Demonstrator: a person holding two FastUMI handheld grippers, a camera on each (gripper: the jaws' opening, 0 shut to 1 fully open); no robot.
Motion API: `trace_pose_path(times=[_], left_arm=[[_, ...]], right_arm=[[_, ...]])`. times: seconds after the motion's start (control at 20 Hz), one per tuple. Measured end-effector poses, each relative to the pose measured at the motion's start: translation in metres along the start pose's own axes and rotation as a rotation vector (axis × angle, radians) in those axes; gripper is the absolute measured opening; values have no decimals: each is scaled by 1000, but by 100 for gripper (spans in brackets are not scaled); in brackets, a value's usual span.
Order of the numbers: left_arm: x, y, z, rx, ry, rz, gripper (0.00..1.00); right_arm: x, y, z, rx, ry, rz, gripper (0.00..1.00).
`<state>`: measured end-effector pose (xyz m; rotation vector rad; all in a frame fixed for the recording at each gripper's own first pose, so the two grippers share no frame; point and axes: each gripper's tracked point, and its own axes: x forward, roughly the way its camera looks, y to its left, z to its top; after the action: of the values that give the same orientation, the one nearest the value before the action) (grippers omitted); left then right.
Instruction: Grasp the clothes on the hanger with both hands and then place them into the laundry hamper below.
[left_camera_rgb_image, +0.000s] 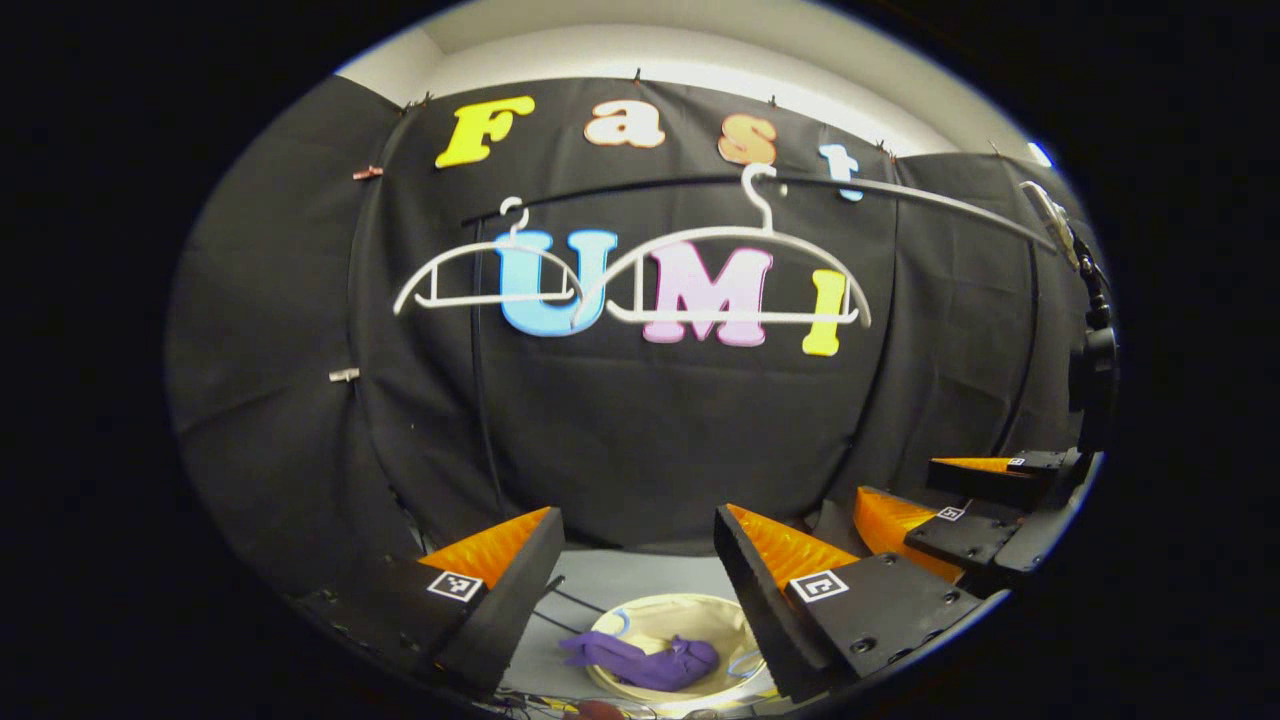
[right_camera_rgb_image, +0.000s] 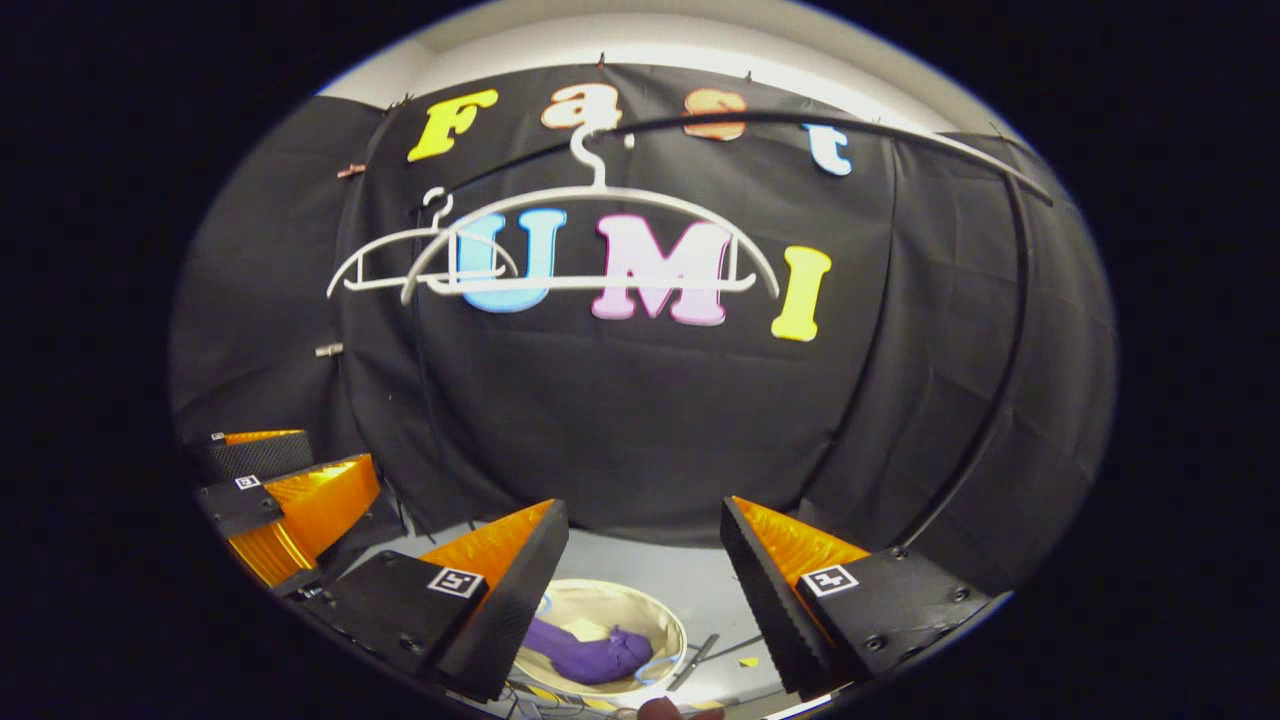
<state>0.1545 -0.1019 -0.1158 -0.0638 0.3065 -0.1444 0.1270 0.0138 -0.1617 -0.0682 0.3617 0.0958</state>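
Left gripper view: purple clothes (left_camera_rgb_image: 645, 660) are being shown lying inside the cream laundry hamper (left_camera_rgb_image: 700, 612) on the floor, beneath two bare white hangers (left_camera_rgb_image: 640, 285) on the rail, so the drop appears done. Both the left gripper (left_camera_rgb_image: 635, 570) and right gripper (right_camera_rgb_image: 640, 570) are being held above with fingers apart, empty.

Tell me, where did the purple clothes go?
The purple clothes lie bunched inside the round cream laundry hamper on the floor, seen low between each gripper's own fingers in both gripper views, below the two bare white hangers on the rail.
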Motion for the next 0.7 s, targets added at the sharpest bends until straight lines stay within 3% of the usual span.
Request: trace_pose_path(times=[0.3,0.35,0.5,0.55,0.7], left_arm=[[-61,0,48,44,-128,8,92],[-69,-2,52,48,-136,5,95],[-94,0,58,40,-163,-7,93],[-100,0,59,31,-163,-11,98],[-119,-2,57,-1,-161,-19,93]], right_arm=[[-38,-13,82,61,-165,-63,97],[-45,-15,86,58,-183,-68,99],[-67,-23,100,58,-219,-91,97],[-73,-23,106,67,-232,-93,99],[-89,-21,121,81,-283,-96,99]])
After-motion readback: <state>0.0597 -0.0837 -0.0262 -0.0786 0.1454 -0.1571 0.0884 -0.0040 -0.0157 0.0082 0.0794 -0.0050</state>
